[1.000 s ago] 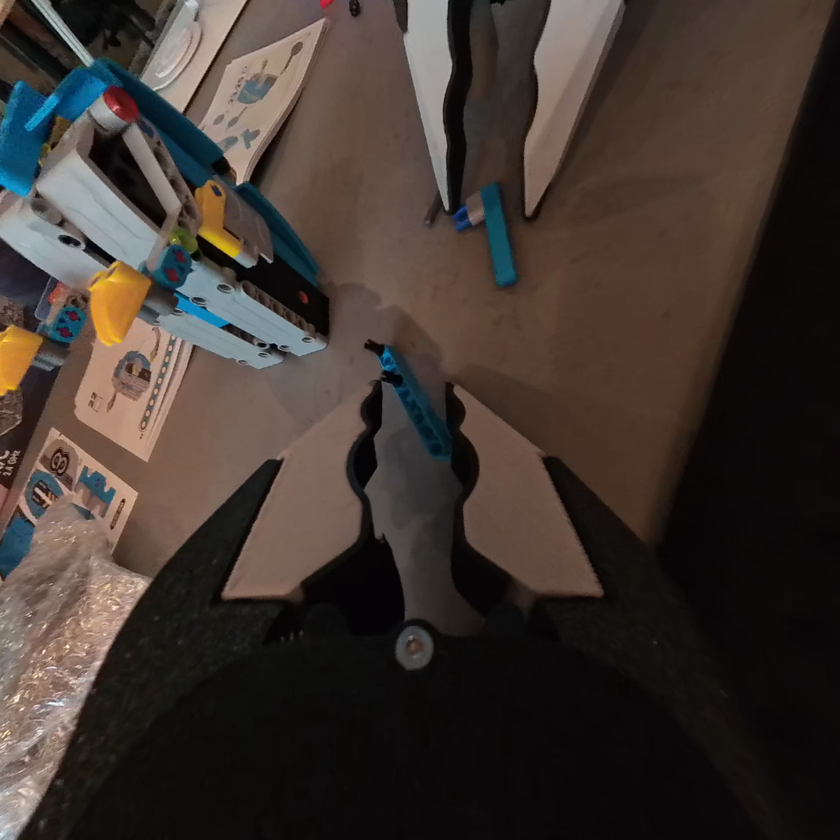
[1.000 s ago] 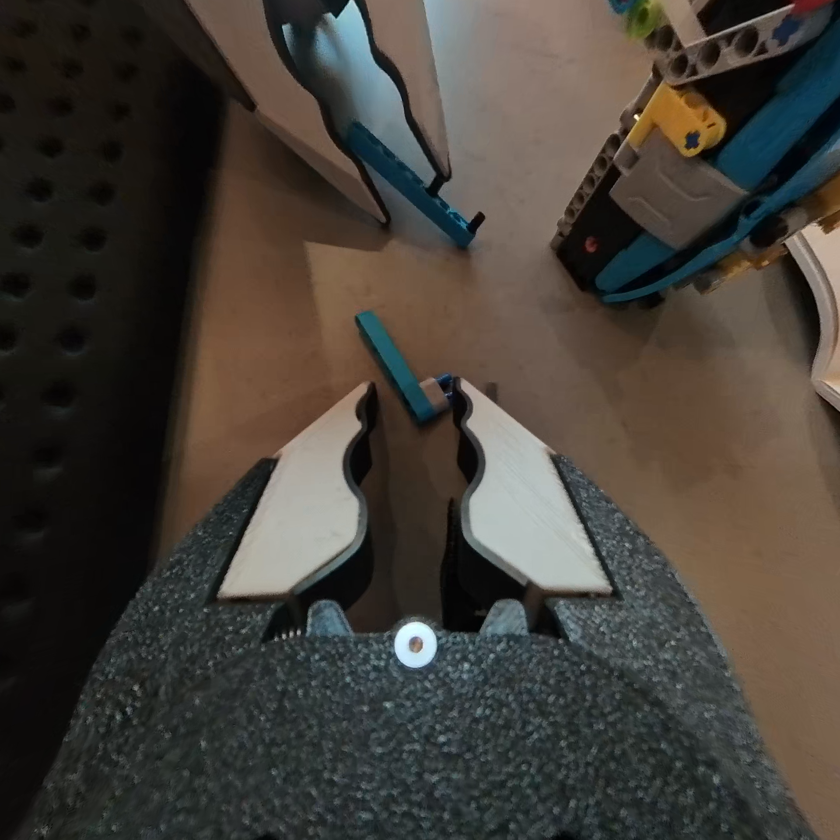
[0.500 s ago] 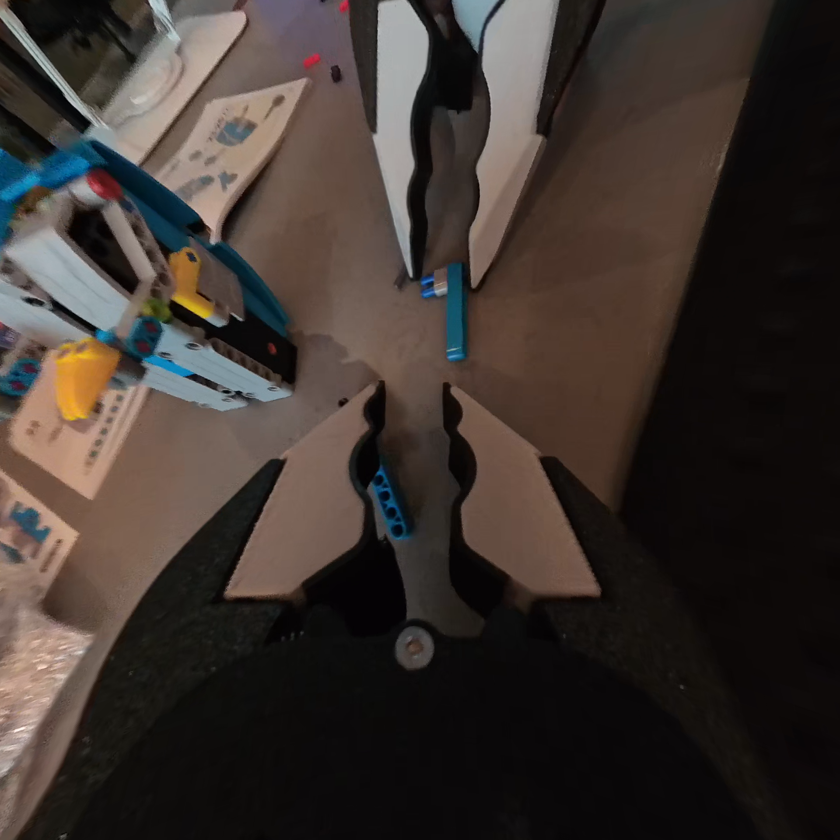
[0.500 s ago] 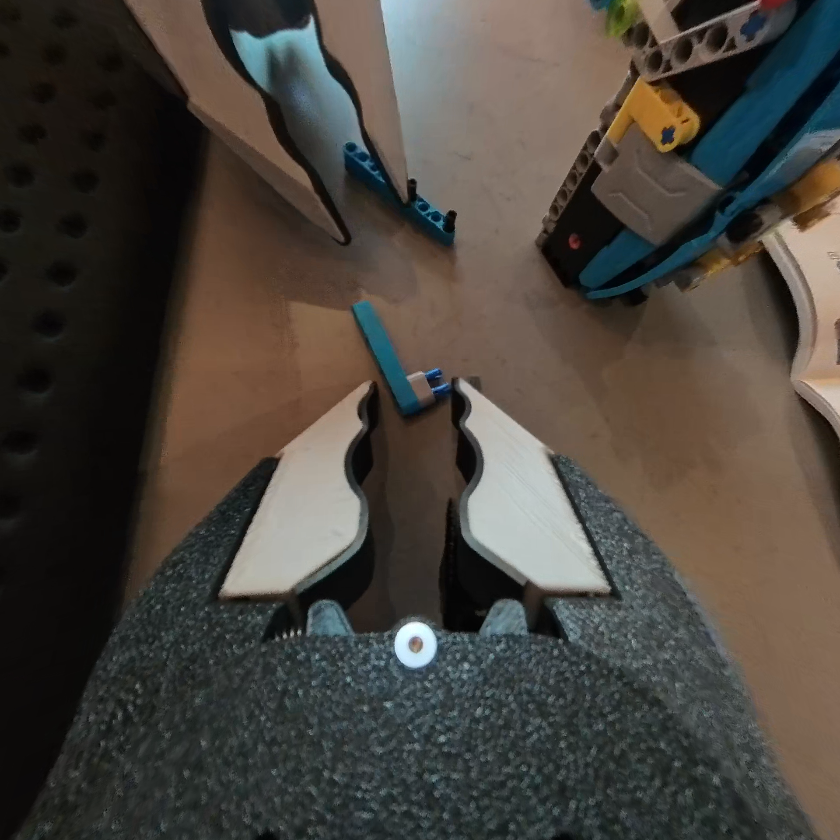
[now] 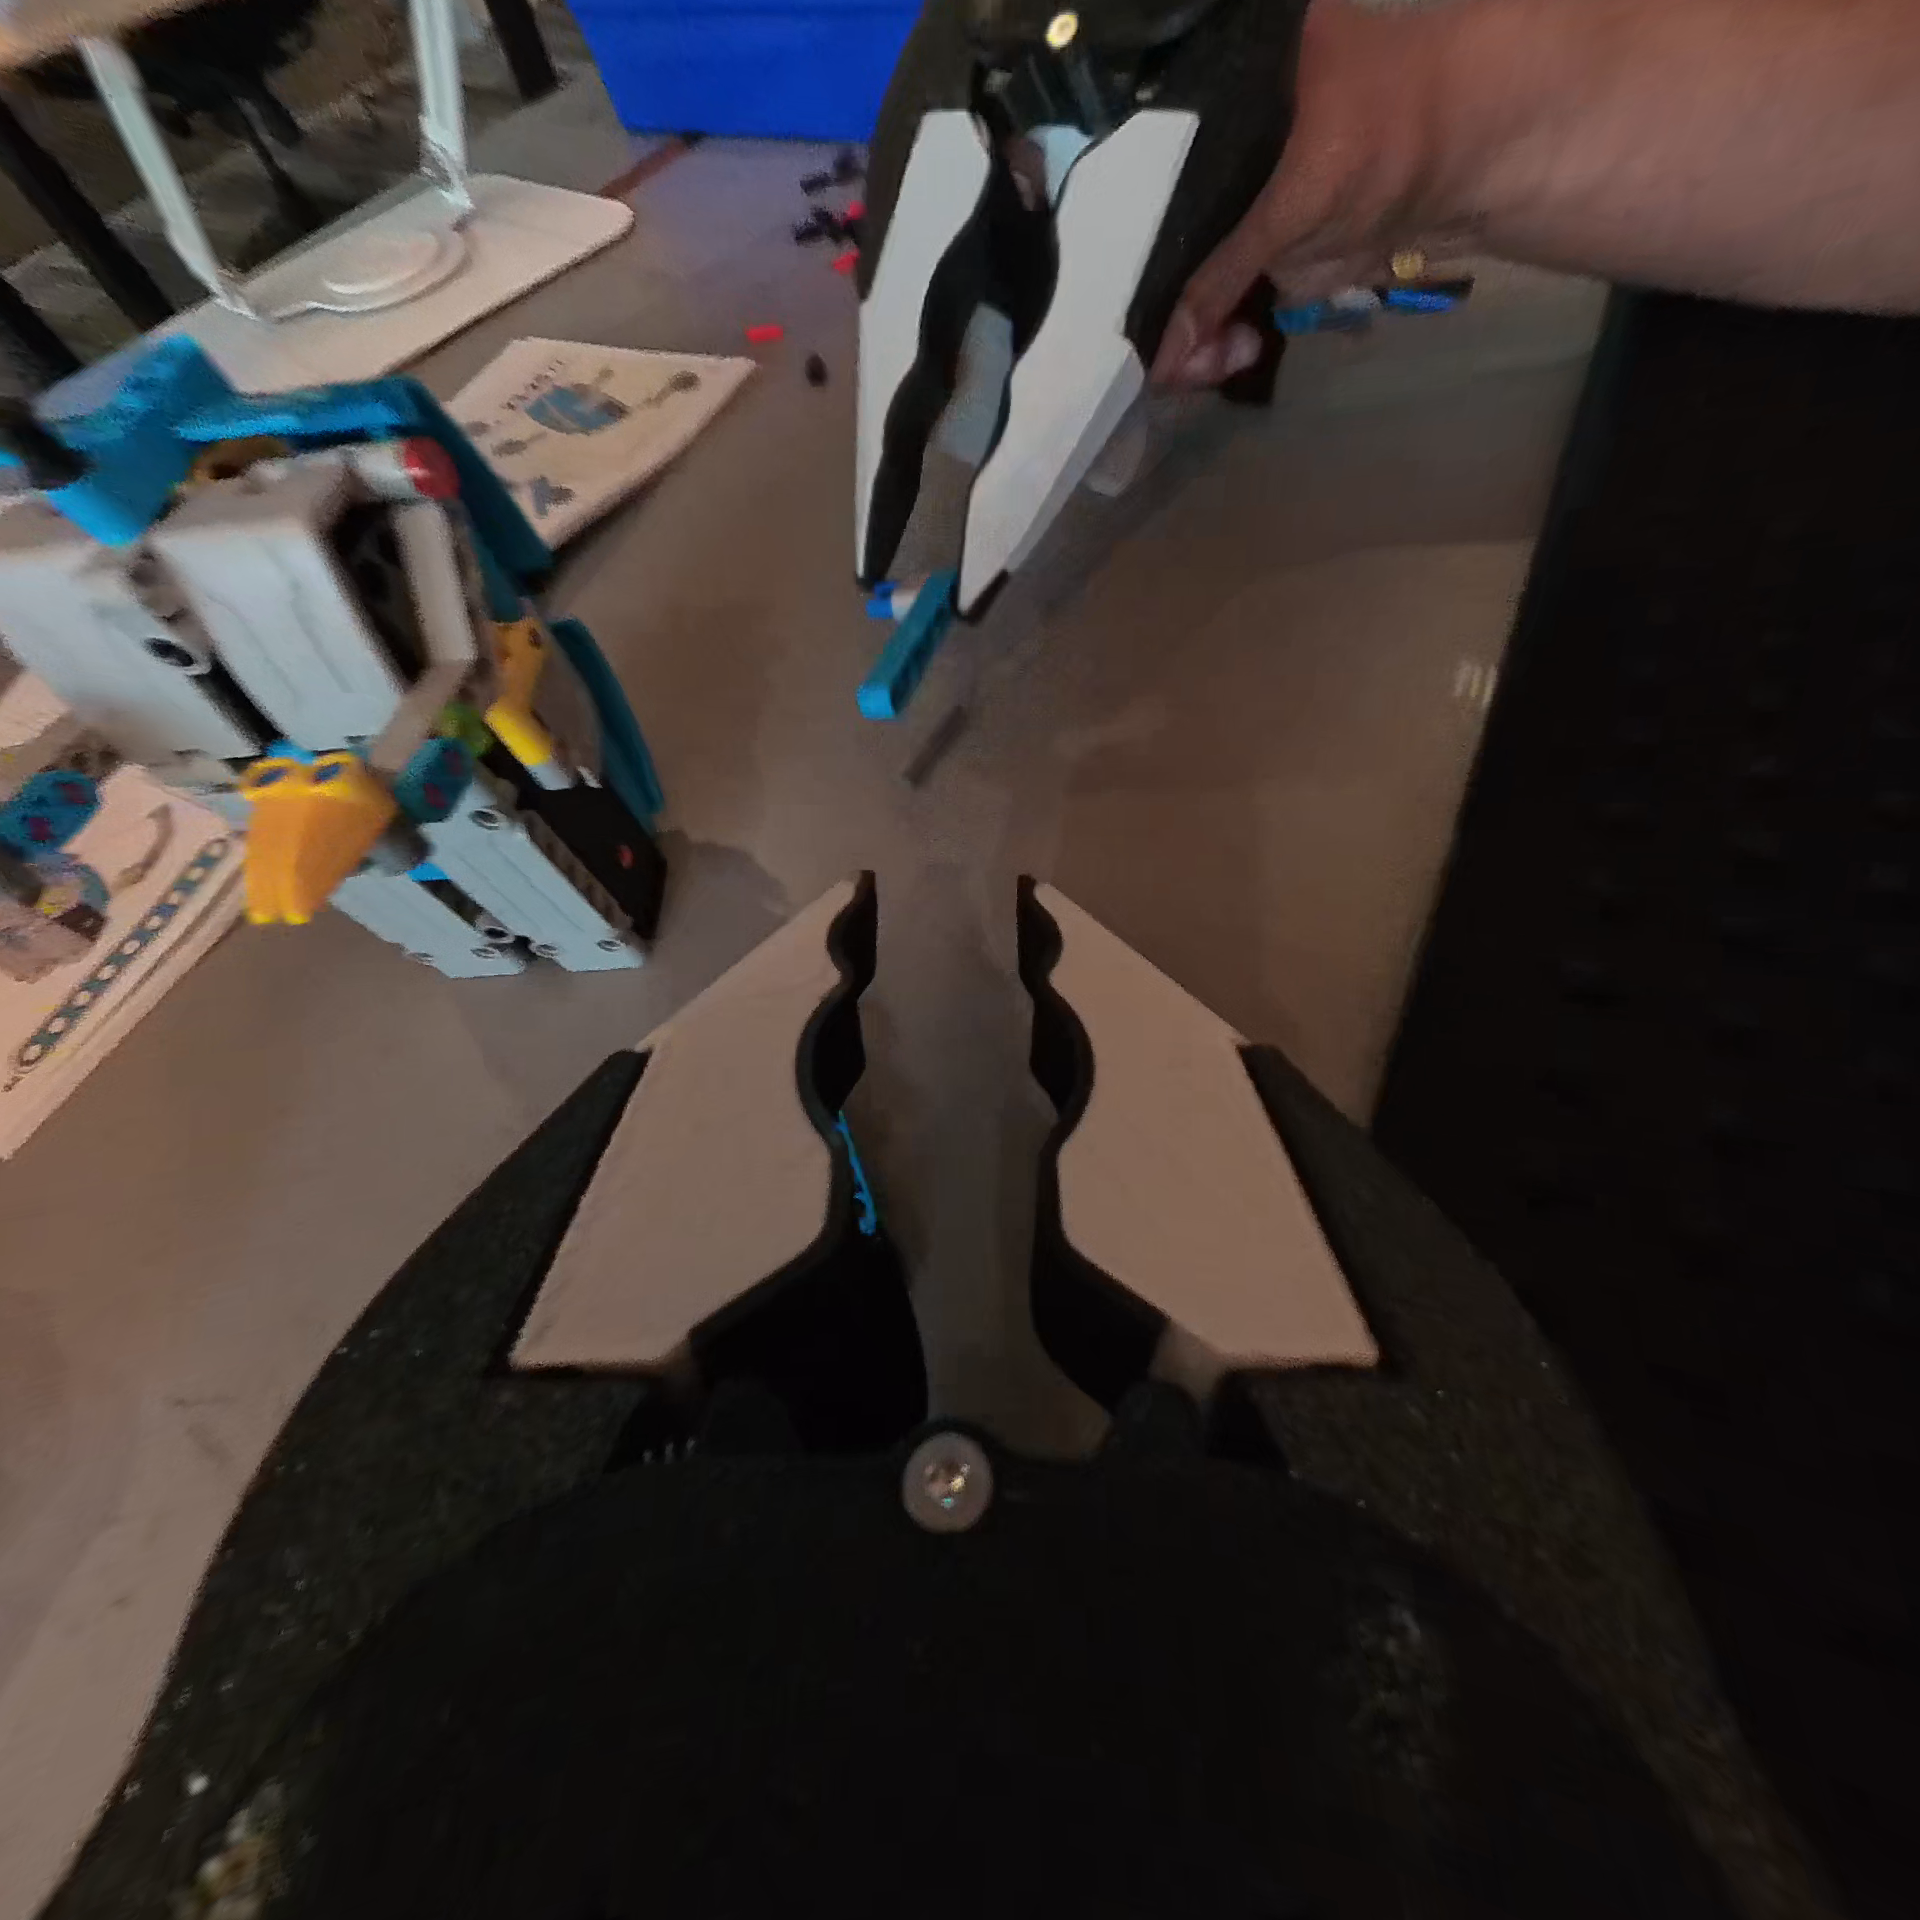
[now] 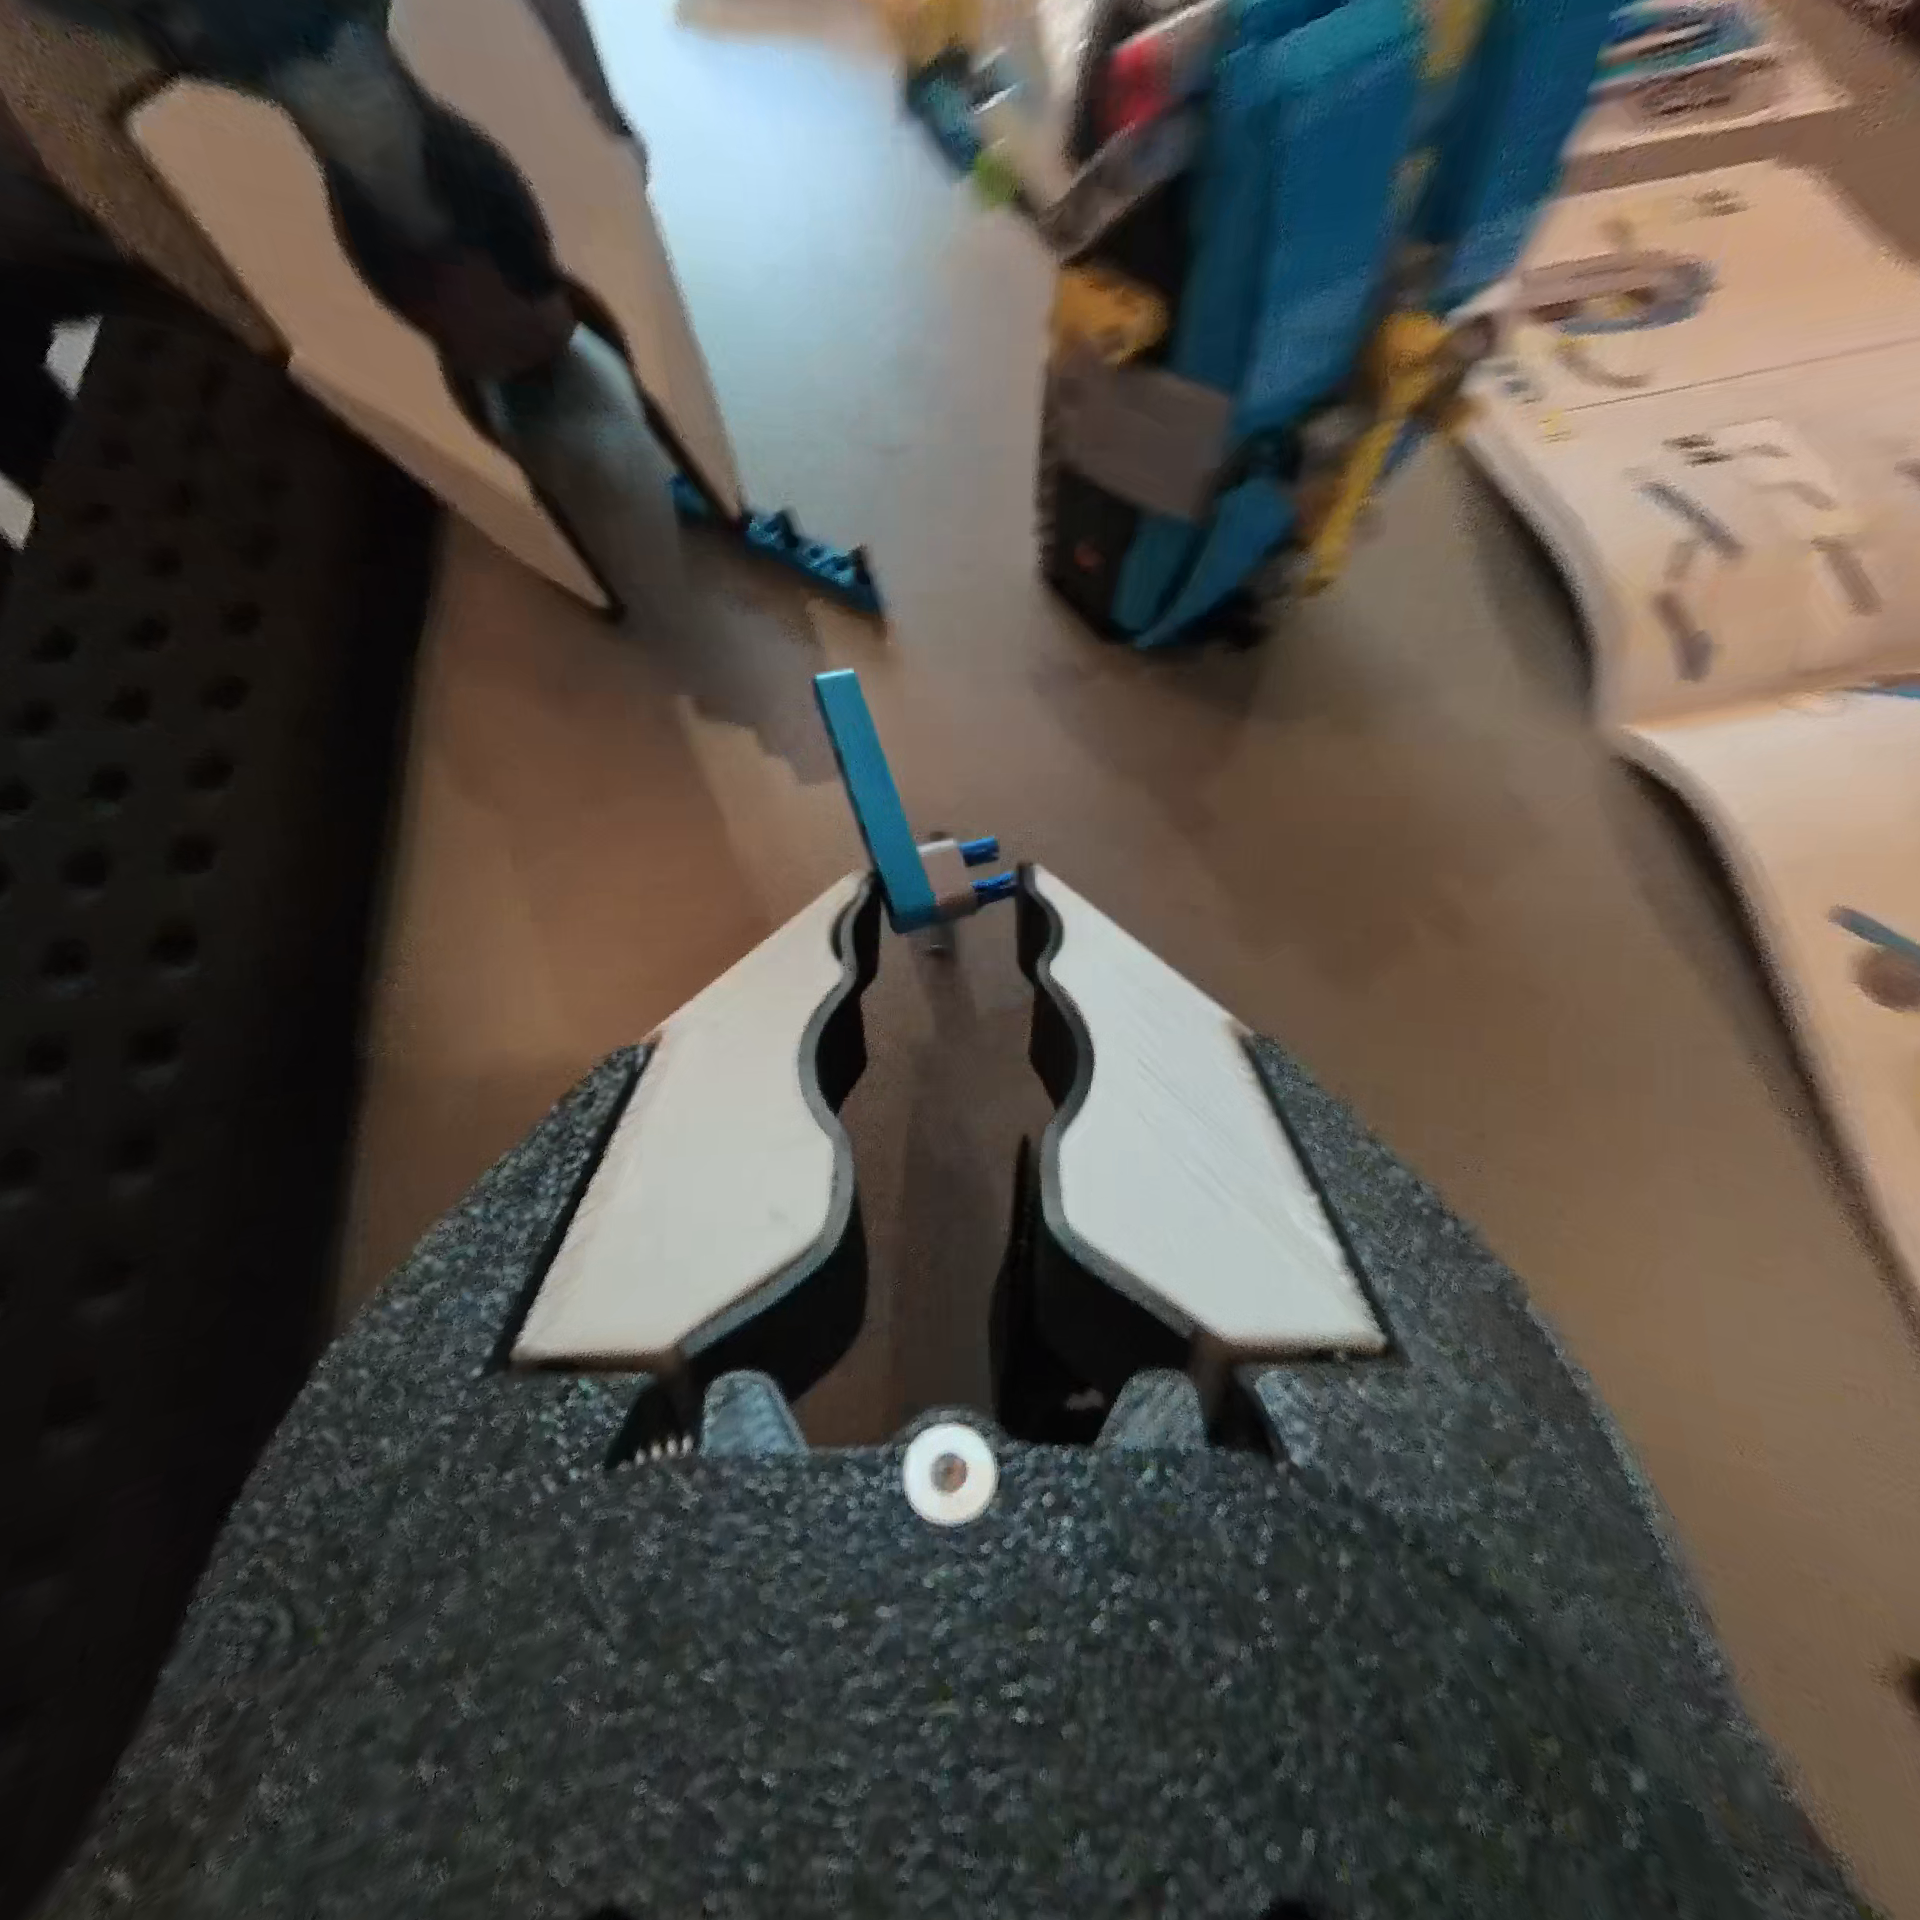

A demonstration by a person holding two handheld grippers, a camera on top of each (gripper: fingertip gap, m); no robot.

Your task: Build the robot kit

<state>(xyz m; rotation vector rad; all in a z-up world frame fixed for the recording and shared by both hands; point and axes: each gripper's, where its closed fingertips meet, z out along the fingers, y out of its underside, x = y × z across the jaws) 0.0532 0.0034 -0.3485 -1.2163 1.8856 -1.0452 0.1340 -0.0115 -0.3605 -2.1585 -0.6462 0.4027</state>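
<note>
- Blue beam [image 6: 871,805]: small, with a grey connector at its base, gripped at the tips of the right gripper [image 6: 945,894]; long axis rose up and away from the fingers.
- Left gripper [image 5: 943,894]: parted; a second holed blue beam [image 5: 858,1184] lay against its left finger, grip uncertain.
- Brick model [image 5: 343,665] stood left, on the table [image 5: 1195,831].

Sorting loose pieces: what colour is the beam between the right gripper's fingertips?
Blue, with a grey connector; the beam shows best in the right wrist view.
</note>
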